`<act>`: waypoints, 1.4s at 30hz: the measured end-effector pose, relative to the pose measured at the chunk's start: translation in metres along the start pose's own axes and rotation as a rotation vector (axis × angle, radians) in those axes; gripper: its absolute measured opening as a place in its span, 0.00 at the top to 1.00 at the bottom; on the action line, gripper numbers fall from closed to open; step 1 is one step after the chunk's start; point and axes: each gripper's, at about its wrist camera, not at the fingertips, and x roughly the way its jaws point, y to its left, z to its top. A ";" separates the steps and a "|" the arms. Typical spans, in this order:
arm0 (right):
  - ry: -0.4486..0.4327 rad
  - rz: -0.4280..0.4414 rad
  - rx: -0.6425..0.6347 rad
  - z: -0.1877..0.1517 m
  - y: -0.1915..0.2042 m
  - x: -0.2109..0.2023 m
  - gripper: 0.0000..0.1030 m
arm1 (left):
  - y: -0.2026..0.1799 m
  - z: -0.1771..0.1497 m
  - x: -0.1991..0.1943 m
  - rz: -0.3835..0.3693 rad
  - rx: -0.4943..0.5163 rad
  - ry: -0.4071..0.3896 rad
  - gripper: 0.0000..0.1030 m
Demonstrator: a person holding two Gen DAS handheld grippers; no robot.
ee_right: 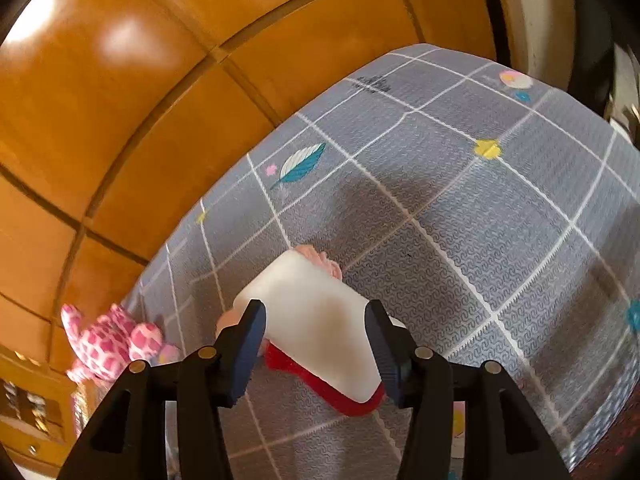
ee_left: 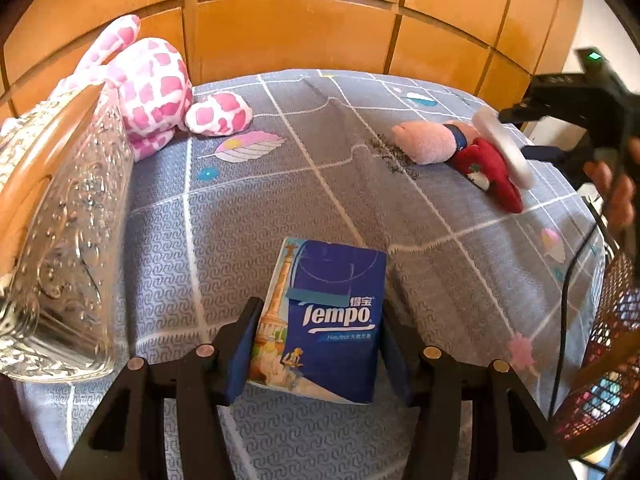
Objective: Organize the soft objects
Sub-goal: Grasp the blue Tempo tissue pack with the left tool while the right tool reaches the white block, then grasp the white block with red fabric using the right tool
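Observation:
My left gripper (ee_left: 316, 344) is shut on a blue Tempo tissue pack (ee_left: 328, 320), held just above the grey checked bed cover (ee_left: 240, 220). My right gripper (ee_right: 316, 344) is shut on a white soft block (ee_right: 320, 332), held over a pink pig plush in a red dress (ee_right: 320, 380). In the left wrist view the pig plush (ee_left: 436, 144) lies at the right of the bed, with the white block (ee_left: 504, 148) and the right gripper (ee_left: 532, 116) above it. A pink and white spotted plush (ee_left: 152, 92) lies at the far left against the wooden wall; it also shows in the right wrist view (ee_right: 108, 344).
A clear embossed glass container (ee_left: 64, 232) stands at the left edge of the bed. A red woven basket (ee_left: 604, 352) sits at the right edge with a black cable (ee_left: 568, 292) beside it. Wooden wall panels (ee_left: 300, 32) rise behind the bed.

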 end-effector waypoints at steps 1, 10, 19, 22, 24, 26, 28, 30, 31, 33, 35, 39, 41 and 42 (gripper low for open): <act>0.012 -0.010 -0.006 0.002 0.002 0.003 0.49 | -0.001 -0.002 -0.001 0.004 0.007 -0.008 0.45; 0.106 -0.019 0.082 0.031 -0.011 0.042 0.42 | -0.005 -0.002 0.003 0.003 0.021 -0.041 0.46; 0.235 0.157 -0.132 -0.015 0.032 0.015 0.42 | -0.005 -0.005 0.000 -0.003 0.015 -0.056 0.46; 0.233 0.103 -0.225 -0.026 0.043 0.010 0.42 | -0.005 -0.005 0.000 -0.002 0.011 -0.060 0.46; 0.204 0.048 -0.278 -0.030 0.047 0.008 0.42 | -0.005 -0.006 0.000 0.000 0.010 -0.063 0.46; 0.203 0.027 -0.298 -0.035 0.049 0.007 0.42 | -0.005 -0.006 0.000 0.002 0.009 -0.066 0.46; 0.195 -0.009 -0.317 -0.040 0.052 0.010 0.41 | -0.006 -0.006 0.000 0.002 0.010 -0.068 0.46; 0.180 -0.066 -0.335 -0.043 0.056 0.014 0.37 | -0.006 -0.007 -0.001 0.001 0.008 -0.071 0.46; 0.171 -0.093 -0.343 -0.045 0.059 0.017 0.37 | -0.006 -0.008 -0.001 0.000 0.007 -0.073 0.46; 0.148 -0.127 -0.357 -0.048 0.066 0.020 0.36 | -0.006 -0.009 -0.003 0.001 0.004 -0.075 0.46; 0.124 -0.160 -0.380 -0.050 0.074 0.025 0.31 | -0.007 -0.010 -0.003 0.001 0.004 -0.079 0.46; 0.076 -0.259 -0.493 -0.058 0.093 0.038 0.30 | -0.007 -0.012 -0.005 0.000 0.002 -0.086 0.46; 0.061 -0.288 -0.542 -0.061 0.097 0.043 0.33 | -0.008 -0.014 -0.006 -0.002 0.001 -0.090 0.46; 0.056 -0.301 -0.567 -0.063 0.099 0.045 0.49 | -0.008 -0.015 -0.006 -0.001 0.001 -0.092 0.46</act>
